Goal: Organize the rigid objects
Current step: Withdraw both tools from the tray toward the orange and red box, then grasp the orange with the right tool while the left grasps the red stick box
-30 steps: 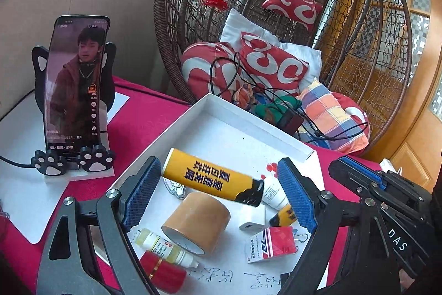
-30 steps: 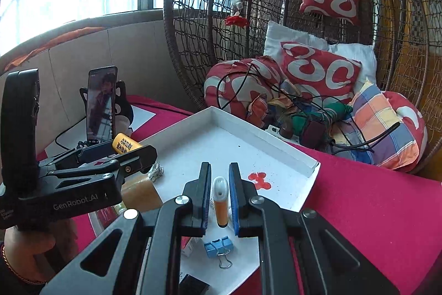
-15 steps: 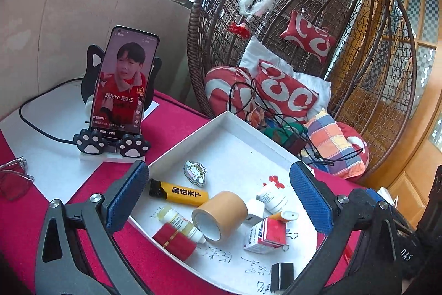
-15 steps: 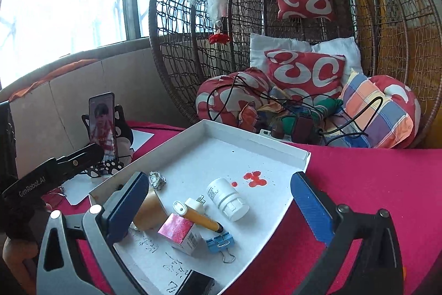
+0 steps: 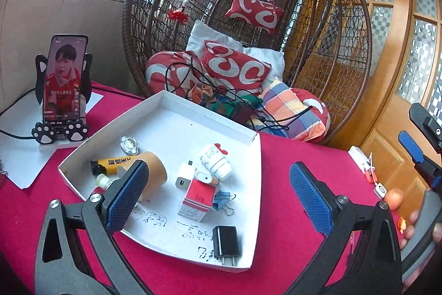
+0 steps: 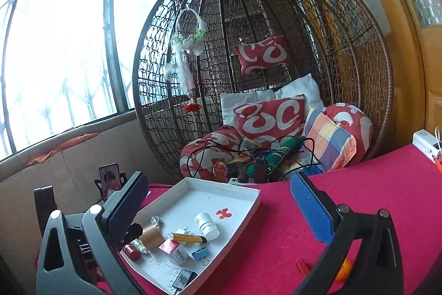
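A white tray (image 5: 255,156) lies on the red tablecloth (image 5: 298,154). It holds a yellow tube (image 5: 113,162), a brown tape roll (image 5: 154,172), a white pill bottle (image 5: 216,161), a white charger (image 5: 184,176), a red box (image 5: 197,196), a blue binder clip (image 5: 224,198) and a black charger (image 5: 226,241). My left gripper (image 5: 219,192) hovers open over the tray's near edge, holding nothing. In the right wrist view my right gripper (image 6: 221,205) stands open and empty, back from the tray (image 6: 248,209). A yellow marker (image 6: 186,237) lies beside the bottle (image 6: 207,226).
A phone on a cat-paw stand (image 5: 65,82) stands on white paper at the left. Behind the tray hangs a wicker chair (image 5: 317,18) with cushions and cables. An orange fruit (image 5: 393,196) and a small white device (image 5: 362,156) lie at the right by a wooden door.
The right gripper opened and let go of the yellow marker, which now lies in the tray. The yellow tube left the left jaws and rests in the tray. Both grippers pulled back and rose.
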`<action>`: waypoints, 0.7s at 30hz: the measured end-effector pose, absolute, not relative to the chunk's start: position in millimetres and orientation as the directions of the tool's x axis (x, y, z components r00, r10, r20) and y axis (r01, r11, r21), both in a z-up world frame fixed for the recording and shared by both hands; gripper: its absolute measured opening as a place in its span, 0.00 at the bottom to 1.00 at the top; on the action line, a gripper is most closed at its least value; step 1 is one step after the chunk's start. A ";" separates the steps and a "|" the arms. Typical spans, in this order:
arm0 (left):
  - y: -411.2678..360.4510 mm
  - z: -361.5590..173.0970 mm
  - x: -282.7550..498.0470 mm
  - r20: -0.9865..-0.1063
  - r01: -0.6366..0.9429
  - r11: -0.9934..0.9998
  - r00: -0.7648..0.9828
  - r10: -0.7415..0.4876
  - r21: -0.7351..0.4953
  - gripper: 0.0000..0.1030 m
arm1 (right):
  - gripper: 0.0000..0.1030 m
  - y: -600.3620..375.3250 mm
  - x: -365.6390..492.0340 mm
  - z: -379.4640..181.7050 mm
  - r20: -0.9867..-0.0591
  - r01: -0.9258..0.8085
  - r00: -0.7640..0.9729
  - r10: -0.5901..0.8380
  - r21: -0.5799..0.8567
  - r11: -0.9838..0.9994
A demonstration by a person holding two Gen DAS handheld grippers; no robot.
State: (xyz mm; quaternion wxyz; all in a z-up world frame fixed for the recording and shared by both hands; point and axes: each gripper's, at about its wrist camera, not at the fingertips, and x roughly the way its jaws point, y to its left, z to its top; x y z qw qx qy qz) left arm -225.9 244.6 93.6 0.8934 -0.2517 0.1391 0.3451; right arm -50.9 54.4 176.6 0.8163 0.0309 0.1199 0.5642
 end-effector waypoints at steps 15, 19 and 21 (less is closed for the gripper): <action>181.1 57.8 -126.2 -0.600 -0.507 0.824 0.750 0.279 -0.251 1.00 | 0.71 30.6 67.5 62.4 -0.619 -0.805 0.346 0.706 0.191 0.562; 173.4 42.9 -106.5 -0.647 -0.508 0.831 0.716 0.263 -0.225 1.00 | 0.71 48.7 67.0 41.6 -0.659 -0.830 0.274 0.700 0.206 0.519; 171.7 35.9 -97.0 -0.670 -0.511 0.828 0.701 0.245 -0.231 1.00 | 0.69 58.2 64.3 32.9 -0.682 -0.847 0.249 0.687 0.190 0.496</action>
